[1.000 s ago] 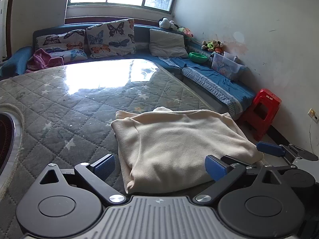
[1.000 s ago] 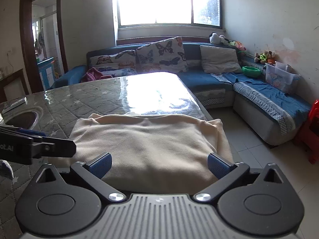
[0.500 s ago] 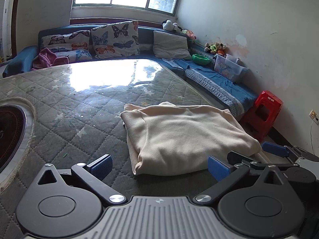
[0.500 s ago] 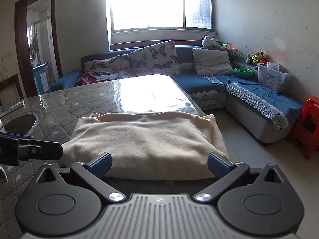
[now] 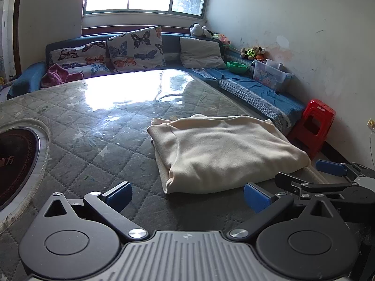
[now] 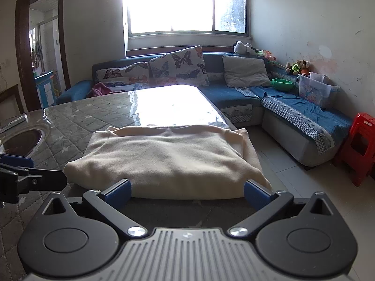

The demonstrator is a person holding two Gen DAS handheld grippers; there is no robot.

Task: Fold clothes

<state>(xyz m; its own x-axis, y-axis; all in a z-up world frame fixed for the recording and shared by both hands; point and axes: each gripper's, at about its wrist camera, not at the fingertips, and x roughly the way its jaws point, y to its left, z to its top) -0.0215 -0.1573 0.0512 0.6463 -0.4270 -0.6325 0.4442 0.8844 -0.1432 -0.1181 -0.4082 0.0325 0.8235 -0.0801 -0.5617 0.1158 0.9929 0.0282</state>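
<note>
A cream garment (image 5: 225, 149) lies folded into a rectangle on the grey quilted table (image 5: 93, 145), near its right edge. It also shows in the right wrist view (image 6: 168, 157). My left gripper (image 5: 187, 195) is open and empty, just short of the garment's near left corner. My right gripper (image 6: 187, 193) is open and empty, just short of the garment's near edge. The right gripper also shows at the right of the left wrist view (image 5: 328, 175), and the left gripper at the left of the right wrist view (image 6: 23, 175).
A round inset cooktop (image 5: 16, 161) sits in the table at the left. A blue corner sofa (image 6: 269, 103) with butterfly pillows (image 6: 178, 66) runs behind and to the right. A red plastic stool (image 6: 361, 147) stands on the tiled floor by the wall.
Both grippers have drawn back from the folded garment, which now lies farther ahead of the fingers. The garment itself has not moved.
</note>
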